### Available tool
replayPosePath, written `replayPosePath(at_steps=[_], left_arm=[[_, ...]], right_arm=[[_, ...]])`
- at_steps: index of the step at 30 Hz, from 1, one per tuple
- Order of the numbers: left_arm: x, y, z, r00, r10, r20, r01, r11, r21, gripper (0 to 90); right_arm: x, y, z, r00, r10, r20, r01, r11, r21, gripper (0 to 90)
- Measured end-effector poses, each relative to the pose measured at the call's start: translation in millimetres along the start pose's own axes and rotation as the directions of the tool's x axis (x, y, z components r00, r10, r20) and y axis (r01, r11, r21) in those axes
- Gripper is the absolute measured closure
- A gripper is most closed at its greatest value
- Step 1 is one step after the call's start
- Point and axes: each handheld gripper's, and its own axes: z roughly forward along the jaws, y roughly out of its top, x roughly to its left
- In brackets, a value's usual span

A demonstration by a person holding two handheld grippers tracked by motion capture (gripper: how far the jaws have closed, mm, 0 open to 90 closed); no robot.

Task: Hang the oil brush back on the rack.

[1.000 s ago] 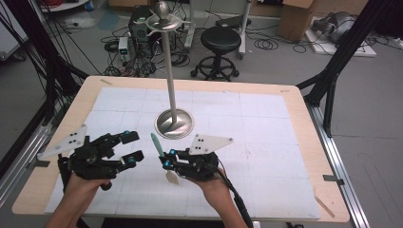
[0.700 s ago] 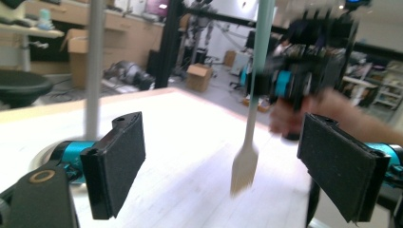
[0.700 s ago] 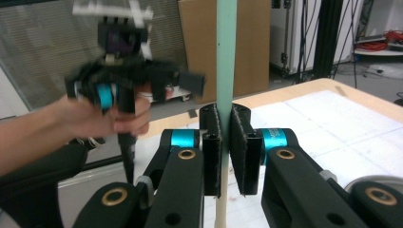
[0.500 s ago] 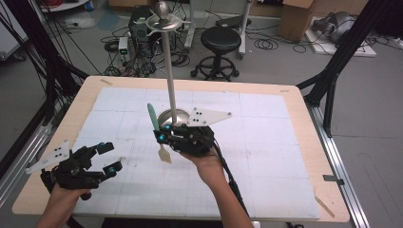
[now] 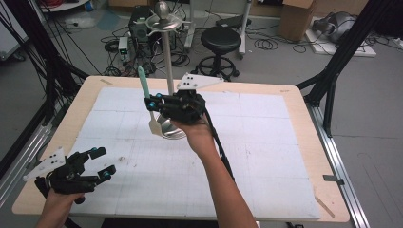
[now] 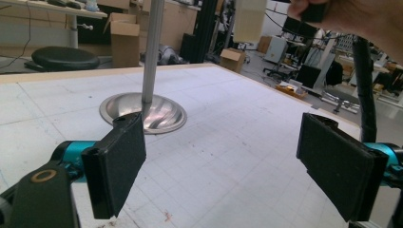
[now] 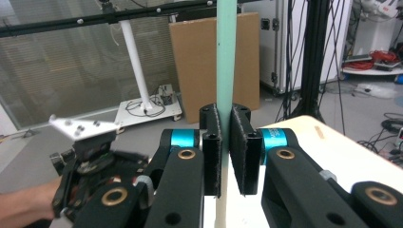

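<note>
Aloft, right gripper (image 5: 153,103) fingers clamp the spatula (image 5: 146,98) upright, long axis vertical, just at 9 o'clock of the stand's pole (image 5: 168,57); left gripper (image 5: 102,164) idles wide open, empty, low on the surface (image 5: 266,142) toward 7 o'clock.

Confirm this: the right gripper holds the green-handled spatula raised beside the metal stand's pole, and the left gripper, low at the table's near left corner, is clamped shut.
One thing is wrong: the left gripper is open, its jaws wide apart in the left gripper view. The rest stands: the right gripper holds the spatula beside the stand's pole.

Mint-handled spatula (image 5: 146,100), cream blade down, upright, clamped above the table
</note>
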Motion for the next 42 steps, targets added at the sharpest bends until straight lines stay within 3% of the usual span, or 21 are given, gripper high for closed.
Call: replayPosePath(at_steps=[12, 21, 29, 42], left_arm=[[-0.8, -2.2, 0.8, 0.9999, -0.010, 0.009, 0.010, 0.9999, 0.007, 17.2], [-0.4, -2.8, 1.4, 0.9999, -0.006, 0.014, 0.006, 0.9998, 0.018, 17.4], [0.5, -2.6, 0.3, 0.9999, -0.010, 0.014, 0.010, 0.9998, 0.015, 17.4], [2.0, -1.9, -2.8, 0.9998, -0.016, 0.007, 0.016, 0.9999, 0.004, 17.5]], right_arm=[[-22.3, 34.6, 8.9, 0.9992, 0.021, 0.033, -0.020, 1.000, -0.015, 84.0], [-41.2, 36.1, 9.0, 0.9961, 0.066, 0.058, -0.065, 0.998, -0.025, 84.0], [-44.8, 40.0, 10.6, 0.9957, 0.071, 0.059, -0.070, 0.997, -0.026, 84.0], [-52.4, 40.7, 8.6, 0.9904, 0.081, 0.112, -0.081, 0.997, -0.005, 83.9]])
